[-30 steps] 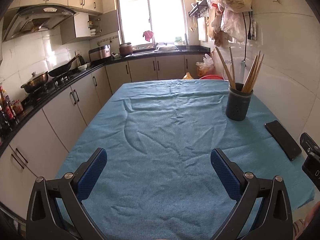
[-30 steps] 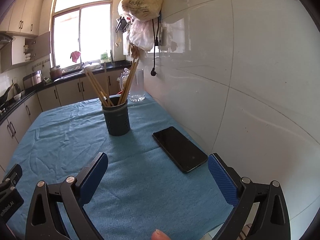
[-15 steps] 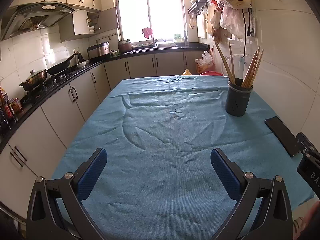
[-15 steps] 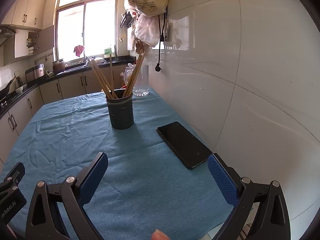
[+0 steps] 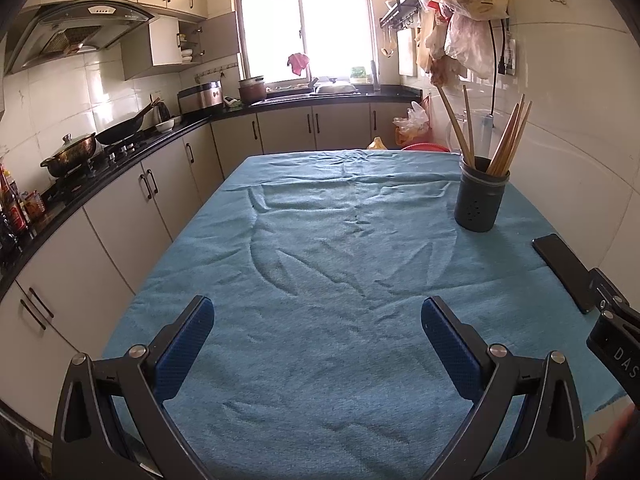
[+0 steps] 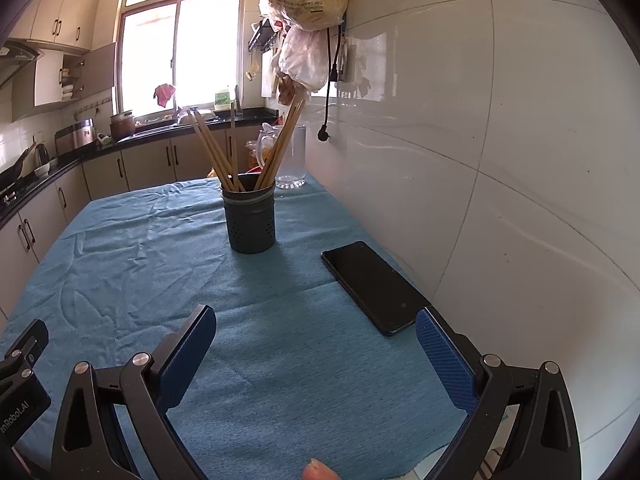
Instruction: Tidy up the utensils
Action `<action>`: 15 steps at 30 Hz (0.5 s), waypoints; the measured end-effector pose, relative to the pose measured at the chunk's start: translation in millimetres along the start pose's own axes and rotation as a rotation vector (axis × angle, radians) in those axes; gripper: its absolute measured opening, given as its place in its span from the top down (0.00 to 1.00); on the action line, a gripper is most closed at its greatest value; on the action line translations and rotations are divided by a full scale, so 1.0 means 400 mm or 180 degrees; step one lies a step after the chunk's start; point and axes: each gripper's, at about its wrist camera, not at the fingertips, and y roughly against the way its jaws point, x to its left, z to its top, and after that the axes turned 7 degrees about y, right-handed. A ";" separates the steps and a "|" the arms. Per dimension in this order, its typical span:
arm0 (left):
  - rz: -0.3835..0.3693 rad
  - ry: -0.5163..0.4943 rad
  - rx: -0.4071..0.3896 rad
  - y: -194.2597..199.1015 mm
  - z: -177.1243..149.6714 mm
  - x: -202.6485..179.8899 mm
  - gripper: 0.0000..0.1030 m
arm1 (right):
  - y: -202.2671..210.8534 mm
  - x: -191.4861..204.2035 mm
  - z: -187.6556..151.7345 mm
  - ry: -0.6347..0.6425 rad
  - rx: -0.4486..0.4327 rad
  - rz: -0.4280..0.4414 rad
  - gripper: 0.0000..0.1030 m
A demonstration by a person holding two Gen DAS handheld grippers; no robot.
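Observation:
A dark grey perforated utensil holder point(image 5: 480, 199) point(image 6: 250, 218) stands upright on the blue tablecloth point(image 5: 320, 264) near the wall side. Several wooden chopsticks point(image 5: 508, 140) point(image 6: 216, 152) lean out of it in two bunches. My left gripper point(image 5: 318, 320) hovers open over the near middle of the cloth, far short of the holder, with nothing between its blue pads. My right gripper point(image 6: 316, 332) is also open and empty, low over the near right part of the cloth, the holder ahead of it.
A black phone point(image 6: 374, 286) point(image 5: 564, 272) lies flat on the cloth beside the white tiled wall point(image 6: 500, 160). A glass jug point(image 6: 290, 156) stands behind the holder. Plastic bags point(image 6: 304, 12) hang above. Kitchen cabinets and a stove with pans point(image 5: 72, 152) run along the left.
Both grippers have drawn back a little and tilted, so the holder and phone sit slightly farther off in both views. Both stay open and empty; the holder and phone have not moved.

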 end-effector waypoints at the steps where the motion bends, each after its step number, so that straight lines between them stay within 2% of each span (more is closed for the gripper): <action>1: -0.0001 0.0004 0.0000 0.000 0.001 0.001 0.00 | 0.000 0.000 0.000 0.0000 0.0001 0.0000 0.01; 15: -0.0007 -0.0003 0.0017 -0.005 -0.002 0.005 0.00 | -0.004 0.017 -0.004 0.0048 0.0030 0.0026 0.01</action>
